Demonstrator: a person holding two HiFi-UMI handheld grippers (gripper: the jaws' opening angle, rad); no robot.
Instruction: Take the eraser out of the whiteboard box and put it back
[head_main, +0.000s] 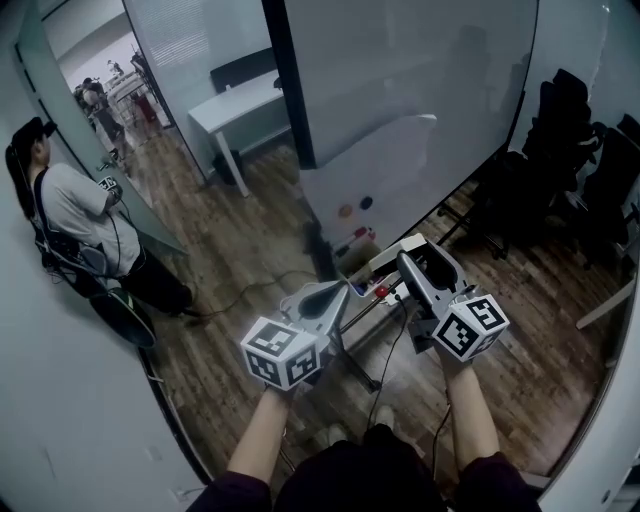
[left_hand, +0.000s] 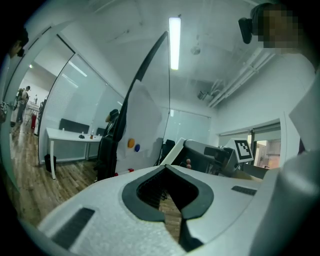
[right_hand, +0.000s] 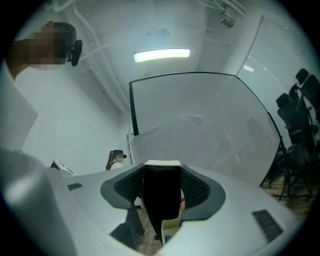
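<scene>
in the head view my left gripper (head_main: 338, 292) hung low in front of the whiteboard (head_main: 420, 100), its marker cube nearest me, and my right gripper (head_main: 413, 252) sat just beside it, a little higher. the white eraser (head_main: 385, 260) lay across the right jaws, just over the open whiteboard box (head_main: 357, 262) at the foot of the board; i could not tell whether it touched the box. an orange magnet (head_main: 345, 211) and a blue magnet (head_main: 366, 203) stuck to the board above the box. a person (head_main: 70, 210) stood well off to my left, a white table (head_main: 245, 105) was beyond the board, and black chairs (head_main: 570, 150) crowded the right side. in the left gripper view my left gripper (left_hand: 166, 167) had its jaw tips pressed together with nothing between them, only wood floor showing through the padded hollow behind. past the tips i saw the right gripper (left_hand: 215, 157), the board with both magnets (left_hand: 131, 143), and the table (left_hand: 70, 136) under a ceiling light (left_hand: 174, 42). in the right gripper view my right gripper (right_hand: 162, 172) was clamped on the eraser (right_hand: 162, 192), which stood upright between the pads, dark felt face toward the camera and white back edge on top. the whiteboard (right_hand: 200, 120) filled the space behind it.
</scene>
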